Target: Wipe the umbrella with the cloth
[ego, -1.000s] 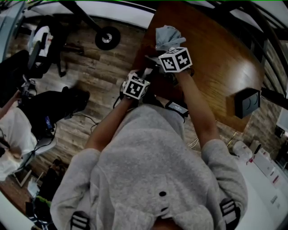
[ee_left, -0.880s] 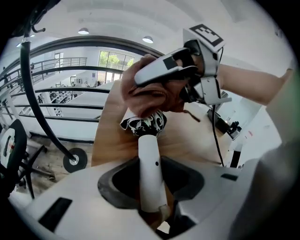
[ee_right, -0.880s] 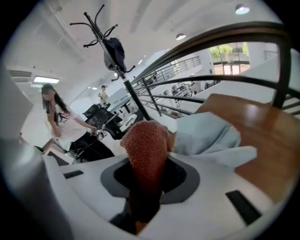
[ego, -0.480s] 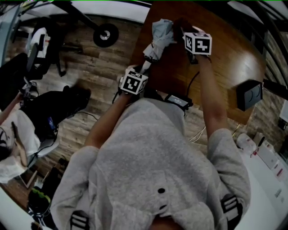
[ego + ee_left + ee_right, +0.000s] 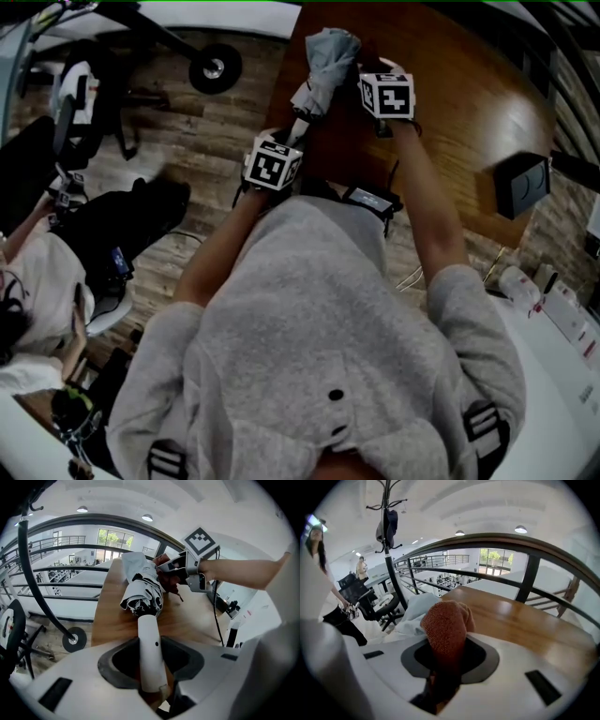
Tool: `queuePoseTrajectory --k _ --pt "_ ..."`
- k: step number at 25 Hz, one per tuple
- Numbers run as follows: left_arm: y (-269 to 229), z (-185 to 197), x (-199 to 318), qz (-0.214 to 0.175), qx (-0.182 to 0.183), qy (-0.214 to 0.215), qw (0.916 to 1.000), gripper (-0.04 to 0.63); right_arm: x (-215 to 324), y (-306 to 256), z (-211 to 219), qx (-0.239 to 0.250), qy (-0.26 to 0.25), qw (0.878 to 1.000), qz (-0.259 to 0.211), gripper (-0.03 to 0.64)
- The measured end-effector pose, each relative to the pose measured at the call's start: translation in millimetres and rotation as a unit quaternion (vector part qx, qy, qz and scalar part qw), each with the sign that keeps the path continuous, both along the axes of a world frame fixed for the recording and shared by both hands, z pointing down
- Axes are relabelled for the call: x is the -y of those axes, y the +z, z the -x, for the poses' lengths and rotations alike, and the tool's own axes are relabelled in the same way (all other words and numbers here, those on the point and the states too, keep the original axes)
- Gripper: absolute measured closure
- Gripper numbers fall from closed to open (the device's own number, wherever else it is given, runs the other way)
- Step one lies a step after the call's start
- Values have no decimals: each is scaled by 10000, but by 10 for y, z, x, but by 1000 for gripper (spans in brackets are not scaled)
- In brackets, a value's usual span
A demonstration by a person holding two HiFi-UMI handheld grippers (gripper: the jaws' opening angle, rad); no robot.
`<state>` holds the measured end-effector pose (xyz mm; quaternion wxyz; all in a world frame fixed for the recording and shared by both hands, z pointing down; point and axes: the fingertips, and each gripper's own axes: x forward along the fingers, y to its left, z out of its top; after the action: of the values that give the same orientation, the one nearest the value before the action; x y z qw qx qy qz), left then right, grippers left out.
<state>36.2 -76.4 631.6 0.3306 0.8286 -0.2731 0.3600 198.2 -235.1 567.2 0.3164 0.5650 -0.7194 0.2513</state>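
The left gripper (image 5: 152, 670) has its jaws closed on the white handle (image 5: 149, 644) of the umbrella (image 5: 140, 590). The handle runs straight out between the jaws. The folded canopy, pale with a dark pattern at its gathered end, sits directly ahead of the jaws. It is held above the wooden surface (image 5: 192, 620).

The right gripper (image 5: 445, 667) has its jaws closed on the cloth (image 5: 446, 627). The cloth is rust-coloured terry, and it bunches up and forward out of the jaws. The pale umbrella fabric lies just ahead of these jaws and to their left.

In the left gripper view, the right gripper is ahead of the left jaws and to their right. It is at the far right side of the canopy, and the cloth end appears to touch the fabric there.

In the head view, both grippers are over the near edge of the surface, with the umbrella between them.
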Motion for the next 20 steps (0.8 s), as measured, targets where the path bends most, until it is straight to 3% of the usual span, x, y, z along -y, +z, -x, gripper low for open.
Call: queuePoseTrajectory --k 3,5,9,20 --pt "8 9 -2 19 -9 -20 10000 440 -170 50 132 464 86 9989 40 511" --pt "7 8 5 53 -23 -73 10000 440 -307 124 292 643 -115 9978 147 511" --pt "-39 -3 26 173 -90 -149 9997 440 -600 233 683 717 -693 9944 347 511" --pt "-54 -11 24 139 -96 -223 9996 440 -1076 193 1060 844 -1279 9865 584 511"
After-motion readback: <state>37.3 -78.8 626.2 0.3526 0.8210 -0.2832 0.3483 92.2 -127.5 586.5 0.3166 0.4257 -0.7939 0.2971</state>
